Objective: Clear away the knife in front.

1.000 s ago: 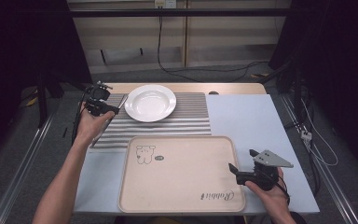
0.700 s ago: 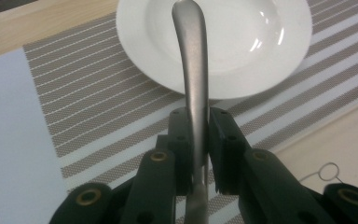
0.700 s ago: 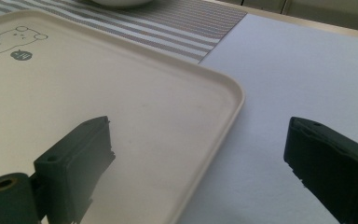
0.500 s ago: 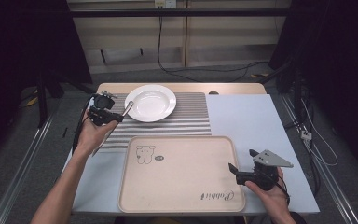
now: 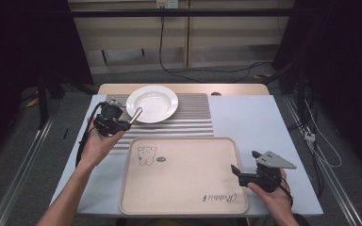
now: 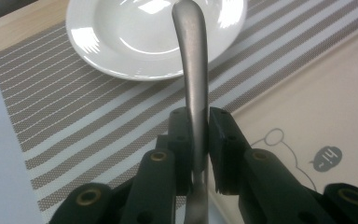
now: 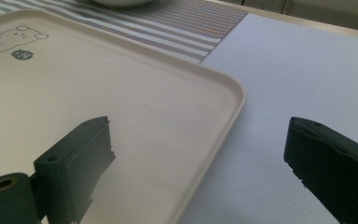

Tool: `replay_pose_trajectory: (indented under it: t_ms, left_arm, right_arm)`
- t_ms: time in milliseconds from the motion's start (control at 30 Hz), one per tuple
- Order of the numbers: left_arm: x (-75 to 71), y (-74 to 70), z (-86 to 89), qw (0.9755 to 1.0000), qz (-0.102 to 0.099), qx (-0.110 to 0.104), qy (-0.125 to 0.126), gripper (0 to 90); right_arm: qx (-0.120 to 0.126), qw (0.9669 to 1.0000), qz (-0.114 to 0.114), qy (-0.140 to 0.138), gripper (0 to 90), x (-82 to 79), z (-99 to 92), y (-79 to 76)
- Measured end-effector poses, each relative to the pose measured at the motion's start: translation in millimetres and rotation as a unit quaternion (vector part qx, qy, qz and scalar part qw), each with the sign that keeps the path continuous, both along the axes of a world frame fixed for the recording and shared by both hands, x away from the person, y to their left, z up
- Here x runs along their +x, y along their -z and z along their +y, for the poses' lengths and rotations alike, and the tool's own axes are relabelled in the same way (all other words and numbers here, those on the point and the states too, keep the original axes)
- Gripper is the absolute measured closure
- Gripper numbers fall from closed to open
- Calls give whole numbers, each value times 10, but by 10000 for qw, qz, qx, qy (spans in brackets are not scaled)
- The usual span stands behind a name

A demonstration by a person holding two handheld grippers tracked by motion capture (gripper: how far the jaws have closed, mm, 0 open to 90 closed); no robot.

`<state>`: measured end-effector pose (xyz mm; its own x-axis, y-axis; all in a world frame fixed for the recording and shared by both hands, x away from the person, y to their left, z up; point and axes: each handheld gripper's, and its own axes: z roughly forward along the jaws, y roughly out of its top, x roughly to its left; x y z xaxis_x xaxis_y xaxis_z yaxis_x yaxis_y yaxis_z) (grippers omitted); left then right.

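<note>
left claw (image 6: 199, 140): clamped on the handle of a metal utensil (image 6: 193, 70), near the table's far-left corner, above the striped mat (image 5: 188, 123).
utensil: held off the mat, free end aimed at the near-left rim of the white plate (image 5: 152, 104); whether spoon or fork, cannot tell.
step in hand: probably carrying the utensil toward the plate or the tray (image 5: 181, 174); best done level, grip kept firm and low on the handle, tip lifted clear of the plate's rim before any crossing.
plate: at the table's far edge, left of centre, on the mat.
edges: raised plate rim just ahead of the tip; raised tray lip just beside the mat's near side.
open room: bare tray floor near the front edge; bare blue surface toward the far-right corner.
right claw (image 7: 200, 158): wide open, empty, straddling the tray's right rim near the front-right corner.
</note>
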<state>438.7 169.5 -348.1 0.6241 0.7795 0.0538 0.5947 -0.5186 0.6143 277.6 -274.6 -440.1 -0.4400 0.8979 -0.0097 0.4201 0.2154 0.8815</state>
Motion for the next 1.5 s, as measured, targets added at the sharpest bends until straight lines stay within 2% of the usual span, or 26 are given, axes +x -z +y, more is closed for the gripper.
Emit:
replay_pose_trajectory:
  t_ms: [167, 233, 367, 600, 900, 1100, 1167, 1367, 1433, 1500]
  left_arm:
    - [-69, 31, -98, 9998, 34, 56, 173, 799]
    - [-92, 44, -132, 9998, 54, 52, 166, 800]
    - [-119, 71, -171, 9999, 85, -41, 86, 800]
    - [-203, 118, -254, 9995, 206, -158, 194, 800]
    - [-287, 156, -440, 9987, 307, 59, 399, 800]
    - [-350, 219, -537, 9975, 400, 30, 575, 799]
    - [-359, 257, -559, 9974, 435, 117, 564, 799]
    - [-417, 333, -567, 9972, 531, 13, 525, 799]
    - [-424, 362, -587, 9970, 553, 79, 537, 799]
    - [-429, 394, -607, 9968, 577, 46, 543, 799]
  right_arm:
    - [7, 10000, 1, -8, 81, -2, 0, -1]
    - [11, 10000, 7, -15, 80, -4, 1, -1]
    - [12, 10000, -4, -19, 80, -7, -1, -3]
    - [16, 10000, -1, -27, 80, -8, -1, -4]
    - [11, 10000, 2, -44, 80, -6, 3, -2]
    - [22, 10000, 8, -47, 80, -8, -1, -4]
    - [17, 10000, 17, -62, 80, -9, 2, -1]
    - [-3, 10000, 38, -65, 80, -5, 5, 3]
    - [-14, 10000, 37, -59, 80, -3, 10, 4]
    - [-20, 10000, 39, -66, 80, -6, 13, 3]
